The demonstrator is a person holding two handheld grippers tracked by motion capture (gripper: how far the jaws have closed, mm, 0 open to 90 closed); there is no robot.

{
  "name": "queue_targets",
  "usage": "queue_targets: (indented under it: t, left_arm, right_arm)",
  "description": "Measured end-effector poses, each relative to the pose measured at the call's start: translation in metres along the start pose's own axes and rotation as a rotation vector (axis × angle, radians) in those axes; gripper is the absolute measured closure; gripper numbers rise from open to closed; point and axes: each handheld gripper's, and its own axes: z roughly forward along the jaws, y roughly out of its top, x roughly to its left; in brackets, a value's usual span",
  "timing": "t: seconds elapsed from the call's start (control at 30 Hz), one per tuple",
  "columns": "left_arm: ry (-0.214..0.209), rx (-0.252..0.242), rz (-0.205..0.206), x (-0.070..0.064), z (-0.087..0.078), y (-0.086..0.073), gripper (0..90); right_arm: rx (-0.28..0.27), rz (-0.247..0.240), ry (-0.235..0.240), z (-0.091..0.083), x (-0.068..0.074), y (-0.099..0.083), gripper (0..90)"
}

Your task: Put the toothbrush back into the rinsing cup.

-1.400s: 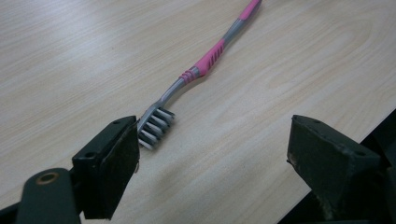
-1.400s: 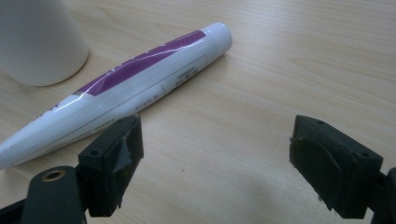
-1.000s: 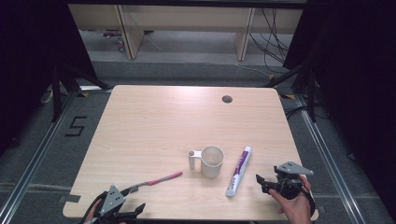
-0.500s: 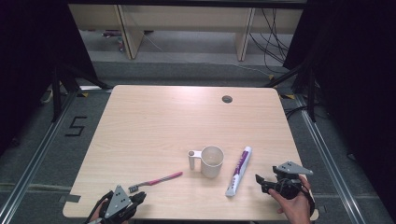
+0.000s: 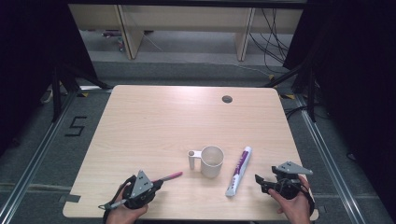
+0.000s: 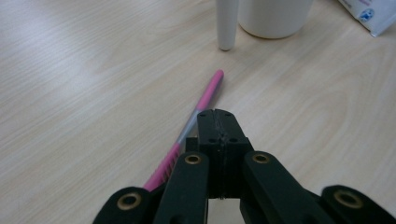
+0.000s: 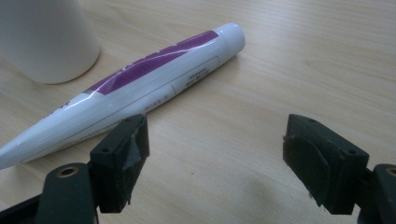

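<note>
My left tongs (image 6: 219, 122) are pressed fully together; in the left gripper view the jaws meet with no gap, and the pink toothbrush (image 6: 196, 125) lies on the surface (image 6: 84, 70) just beside them, passing under their left side. I cannot tell whether they touch it. The bristle end is nearest me, the handle tip pointing toward the mug. The high view shows the left tongs (image 5: 148, 186) at the near edge of the surface with the toothbrush (image 5: 169, 176) running out from them toward the mug (image 5: 211, 161).

My right tongs (image 7: 224, 154) are spread wide and hold nothing; bare wood lies between the jaws. The right gripper view shows printed text on the toothpaste tube (image 7: 140, 93), which the high view does not resolve. The tube (image 5: 238, 171) lies flat just right of the mug, apart from it, cap end away from me.

The mug stands upright, handle toward my left; its inside looks empty in the high view.

Versus 0.5 s ago: left tongs have advanced over the toothbrush's near end. Right tongs (image 5: 271, 179), mug and tube unchanged.
</note>
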Motion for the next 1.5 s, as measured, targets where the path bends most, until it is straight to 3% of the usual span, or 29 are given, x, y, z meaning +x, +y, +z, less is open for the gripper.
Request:
queue_targets:
  t: [0.17, 0.2, 0.23, 0.3, 0.37, 0.6, 0.67, 0.73, 0.77, 0.8, 0.87, 0.9, 1.0, 1.03, 1.07, 1.13, 1.17, 1.2, 1.3, 1.37, 1.4, 1.5]
  left_arm:
    - [0.010, 0.010, 0.002, 0.004, 0.009, 0.007, 89.5]
    - [0.008, 0.005, -0.007, 0.004, 0.011, 0.008, 89.5]
    - [0.008, 0.001, -0.020, 0.005, 0.015, 0.010, 89.5]
    - [0.009, 0.001, -0.023, 0.006, 0.017, 0.011, 89.5]
    - [0.012, 0.007, -0.024, 0.007, 0.021, 0.013, 89.5]
    - [0.005, 0.043, -0.020, 0.009, 0.036, 0.020, 89.5]
    - [0.011, 0.029, -0.034, 0.008, 0.039, 0.021, 89.5]
    - [0.007, 0.047, -0.020, 0.009, 0.041, 0.023, 89.5]
    - [0.002, 0.039, -0.025, 0.009, 0.045, 0.024, 89.5]
    - [0.007, 0.061, -0.016, 0.010, 0.046, 0.026, 89.5]
    - [0.010, 0.052, -0.029, 0.010, 0.048, 0.026, 89.5]
    - [0.005, 0.058, -0.028, 0.010, 0.050, 0.026, 89.5]
    - [0.009, 0.070, -0.034, 0.009, 0.055, 0.026, 89.5]
    - [0.009, 0.070, -0.034, 0.009, 0.055, 0.026, 89.4]
    - [0.004, 0.074, -0.029, 0.009, 0.057, 0.026, 89.4]
    - [0.011, 0.076, -0.031, 0.008, 0.060, 0.025, 89.3]
    - [0.005, 0.084, -0.037, 0.007, 0.060, 0.025, 89.3]
    - [0.004, 0.084, -0.039, 0.007, 0.061, 0.025, 89.2]
    - [0.000, 0.090, -0.037, 0.006, 0.061, 0.024, 89.0]
    - [-0.005, 0.105, -0.023, 0.005, 0.060, 0.024, 88.9]
    - [-0.011, 0.092, -0.036, 0.003, 0.061, 0.024, 88.9]
    - [-0.024, 0.107, -0.018, -0.003, 0.060, 0.023, 88.8]
  right_arm:
    - [0.004, 0.005, 0.004, 0.000, -0.001, -0.001, 24.2]
    - [0.008, 0.032, -0.003, -0.001, 0.001, -0.001, 24.4]
    - [-0.009, 0.009, -0.008, 0.000, 0.000, -0.001, 24.4]
    - [0.002, 0.023, -0.009, 0.000, 0.001, -0.001, 24.4]
    - [-0.009, -0.008, -0.003, 0.000, -0.002, -0.001, 24.4]
    - [-0.005, -0.017, -0.006, 0.000, -0.002, -0.001, 24.4]
    - [-0.005, -0.017, -0.005, 0.000, -0.002, -0.001, 24.4]
    - [-0.006, -0.015, 0.001, 0.000, -0.002, -0.001, 24.5]
    - [0.006, 0.005, 0.002, 0.001, 0.000, -0.001, 24.5]
    - [0.002, -0.015, -0.005, 0.001, -0.001, 0.000, 24.5]
    - [-0.010, -0.021, -0.001, 0.001, -0.001, -0.001, 24.5]
    - [-0.002, 0.010, 0.009, 0.001, 0.001, -0.001, 24.5]
    - [0.010, 0.015, 0.013, 0.000, 0.001, -0.001, 24.5]
    - [0.010, 0.015, 0.013, 0.000, 0.001, -0.001, 24.5]
    - [-0.002, -0.020, 0.004, 0.000, -0.001, 0.000, 24.6]
    - [0.011, 0.018, 0.014, 0.000, 0.002, 0.000, 24.6]
    - [0.008, 0.015, 0.015, 0.000, 0.002, -0.001, 24.6]
    - [-0.008, -0.021, 0.007, 0.000, -0.001, 0.000, 24.7]
    - [-0.014, -0.018, 0.009, 0.001, -0.001, 0.000, 24.7]
    - [0.002, 0.024, 0.014, 0.000, 0.002, -0.001, 24.7]
    - [0.004, 0.026, 0.015, 0.000, 0.002, 0.000, 24.7]
    - [-0.009, 0.004, 0.011, 0.001, 0.001, 0.000, 24.7]
